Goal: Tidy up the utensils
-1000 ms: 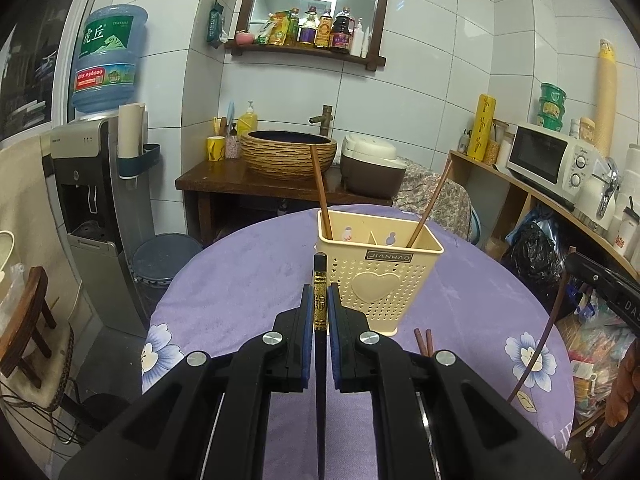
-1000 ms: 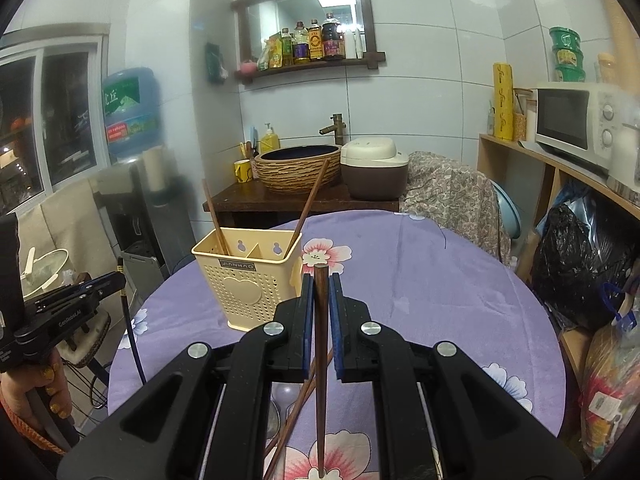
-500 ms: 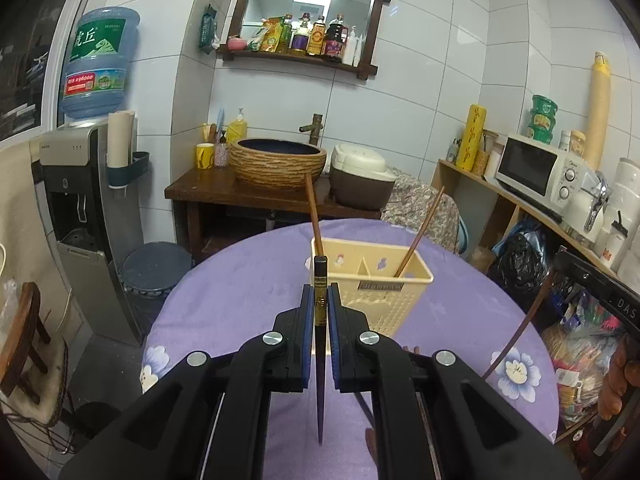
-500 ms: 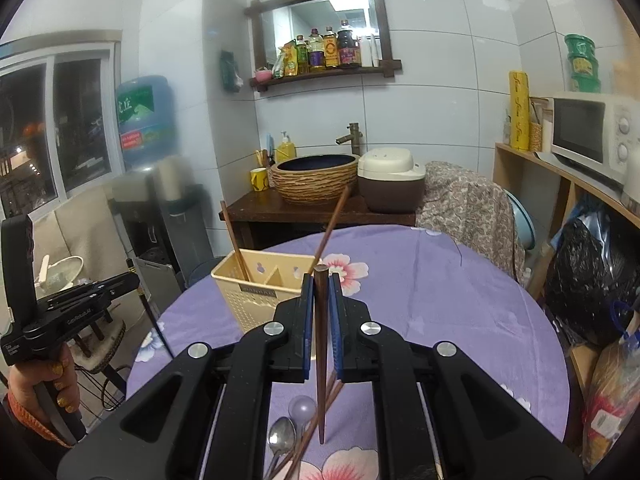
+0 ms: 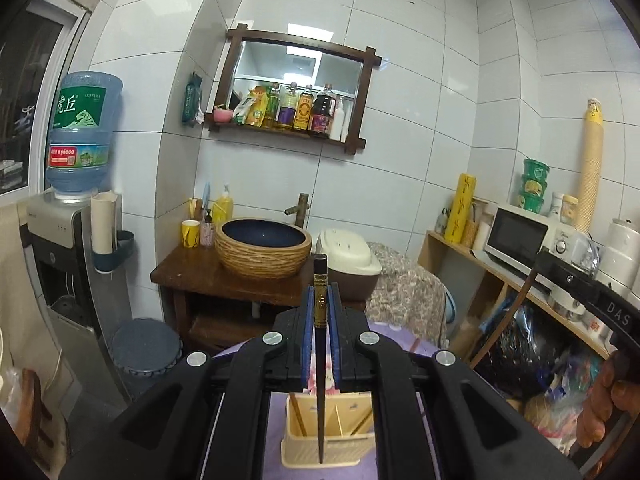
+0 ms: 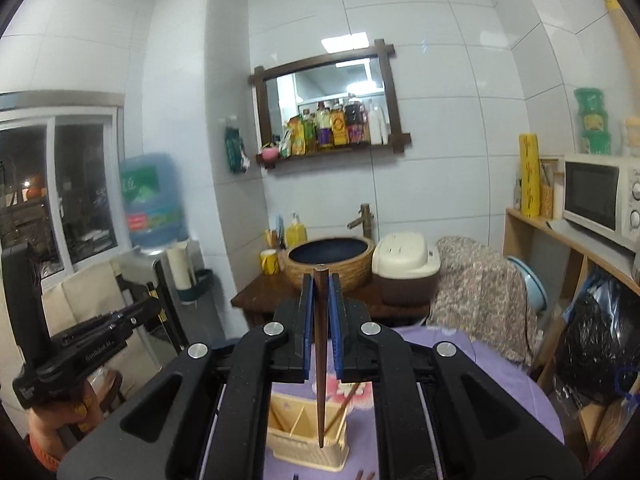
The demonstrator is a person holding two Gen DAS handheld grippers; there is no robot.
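My left gripper [image 5: 320,292] is shut on a dark chopstick [image 5: 320,360] with a gold band, held upright, its tip hanging over the cream plastic utensil basket [image 5: 324,446] below. My right gripper [image 6: 320,284] is shut on a brown chopstick [image 6: 320,360], also upright, its tip over the same basket [image 6: 304,446]. Brown chopsticks stand in the basket's compartments. The right gripper with its chopstick shows at the right of the left wrist view [image 5: 532,276]. The left gripper shows at the left of the right wrist view [image 6: 156,304].
The basket stands on a round table with a purple flowered cloth [image 6: 500,384]. Behind it are a wooden stand with a woven basin [image 5: 262,248] and a rice cooker [image 5: 348,256]. A water dispenser [image 5: 64,240] is at the left, shelves with a microwave [image 5: 520,236] at the right.
Both grippers have risen and come over the basket, so it now lies low between the fingers in both views. Each still grips its chopstick.
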